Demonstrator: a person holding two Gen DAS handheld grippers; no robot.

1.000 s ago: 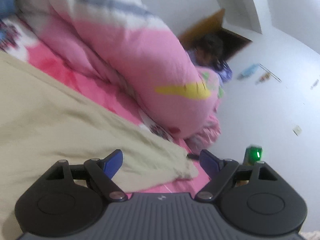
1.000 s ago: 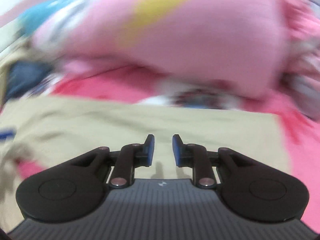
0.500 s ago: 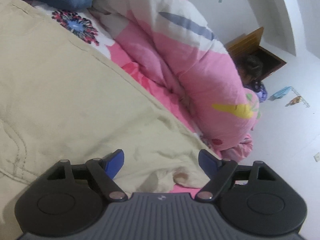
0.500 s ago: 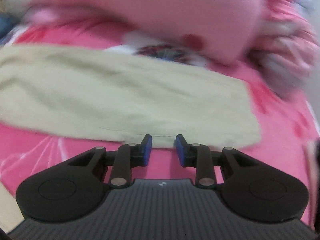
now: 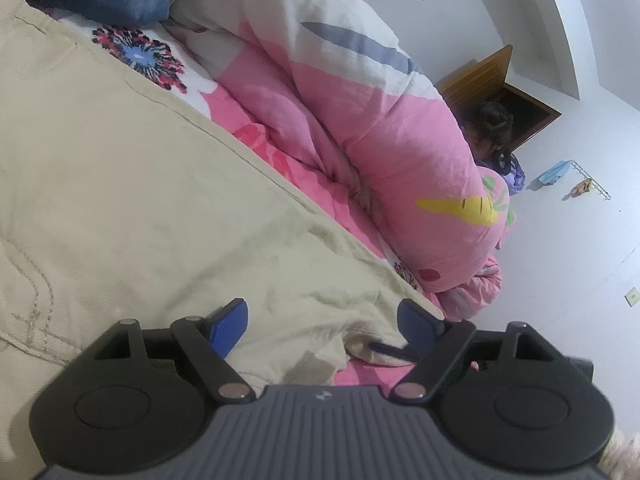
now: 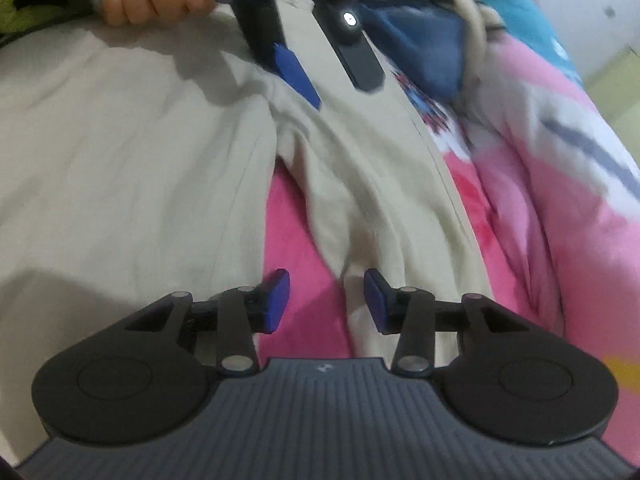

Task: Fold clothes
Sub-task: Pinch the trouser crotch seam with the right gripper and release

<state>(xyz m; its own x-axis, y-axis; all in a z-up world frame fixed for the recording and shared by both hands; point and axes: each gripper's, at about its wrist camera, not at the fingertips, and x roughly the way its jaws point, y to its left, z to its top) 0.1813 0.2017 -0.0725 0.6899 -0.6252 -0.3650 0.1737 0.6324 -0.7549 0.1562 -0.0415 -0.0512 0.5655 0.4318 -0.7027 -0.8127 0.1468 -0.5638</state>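
Jaws spread on both: we see our left gripper [image 5: 320,320] over the beige trousers [image 5: 120,184]; our right gripper [image 6: 326,294] straddles a trouser-leg hem. Both lie on the pink bedsheet [image 6: 288,216].

Matt beige twill trousers [image 5: 132,184], pink cotton sheet [image 6: 296,240]

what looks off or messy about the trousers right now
The beige trousers are not flat: the cloth bunches into wrinkles at the crotch, and the hem by the left gripper is crumpled. Both grippers are open, gripping nothing.
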